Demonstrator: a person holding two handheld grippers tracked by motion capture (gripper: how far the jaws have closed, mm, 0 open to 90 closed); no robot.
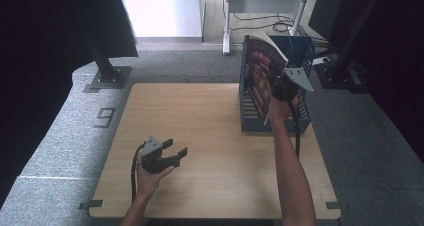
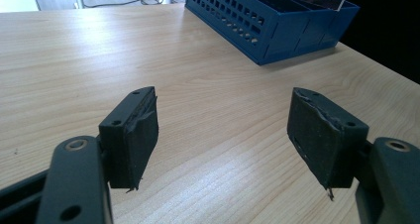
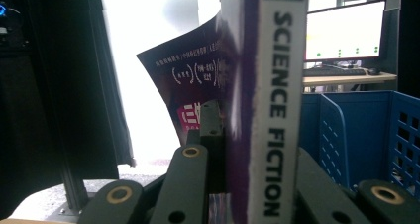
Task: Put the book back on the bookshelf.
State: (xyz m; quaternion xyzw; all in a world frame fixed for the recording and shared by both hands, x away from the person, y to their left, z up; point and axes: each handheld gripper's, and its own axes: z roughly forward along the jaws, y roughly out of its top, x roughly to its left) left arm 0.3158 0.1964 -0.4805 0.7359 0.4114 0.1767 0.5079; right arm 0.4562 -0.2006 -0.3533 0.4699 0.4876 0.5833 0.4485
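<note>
A paperback book (image 1: 263, 71) with a dark red cover stands upright over the blue slotted file rack (image 1: 302, 117) at the table's back right. My right gripper (image 1: 278, 83) is shut on the book near its lower edge. In the right gripper view the white spine (image 3: 280, 110) reads "SCIENCE FICTION" and sits clamped between the jaws, with the cover (image 3: 190, 80) bending to the left. My left gripper (image 1: 175, 150) hovers low over the front left of the table, open, nothing between its pads (image 2: 136, 135). The rack's blue wall (image 2: 257, 28) lies ahead of it.
The light wooden table (image 1: 200, 131) is bare between the hands. The rack has upright dividers (image 3: 334, 135). Dark curtains and metal stand feet (image 1: 107, 78) flank the table on a grey carpet. A monitor (image 3: 344, 30) glows on a desk beyond.
</note>
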